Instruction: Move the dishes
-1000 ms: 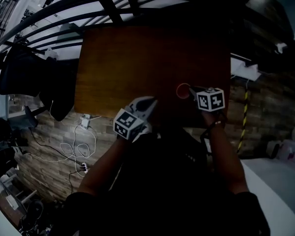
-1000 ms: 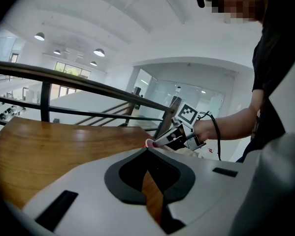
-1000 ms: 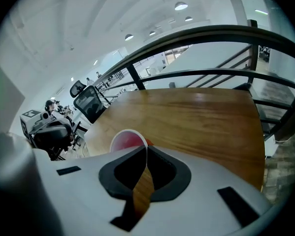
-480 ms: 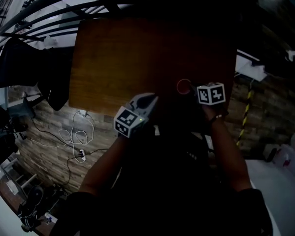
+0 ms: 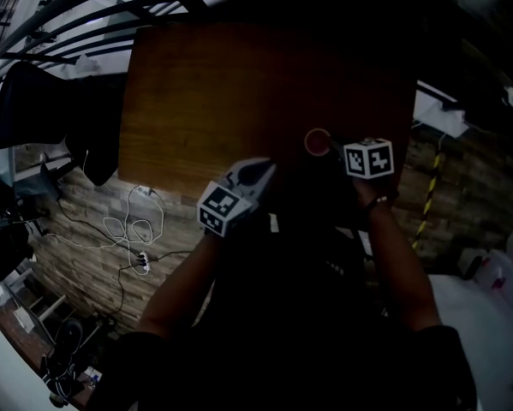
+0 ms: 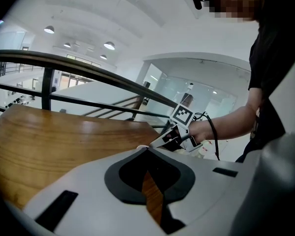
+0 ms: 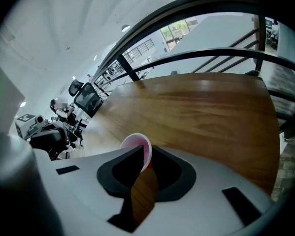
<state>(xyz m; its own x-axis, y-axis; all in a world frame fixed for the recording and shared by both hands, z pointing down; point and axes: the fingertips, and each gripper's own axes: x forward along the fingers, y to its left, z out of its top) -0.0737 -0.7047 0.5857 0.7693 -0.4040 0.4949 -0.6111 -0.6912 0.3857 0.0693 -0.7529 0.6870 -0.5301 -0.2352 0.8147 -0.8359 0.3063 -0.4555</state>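
A small red cup [image 5: 317, 141] with a pale rim sits low over the wooden table [image 5: 222, 92], near its front right part. My right gripper [image 5: 333, 148] is shut on the cup's wall; in the right gripper view the cup [image 7: 137, 149] shows pinched between the jaws, one jaw inside the rim. My left gripper [image 5: 265, 171] hovers at the table's front edge, left of the cup, jaws shut with nothing in them. In the left gripper view the right gripper [image 6: 174, 136] and the arm holding it show ahead over the table [image 6: 49, 136].
A black railing [image 5: 85, 7] runs along the table's far side. A black office chair [image 5: 33, 110] stands to the left. Cables [image 5: 128, 229] lie on the floor below the table's front edge, beside a brick-faced wall [image 5: 76, 247]. A white object [image 5: 440, 114] sits past the table's right edge.
The head view has shifted a little, so the table sits higher in the picture. Both grippers keep about the same places over the table, the right one still on the cup.
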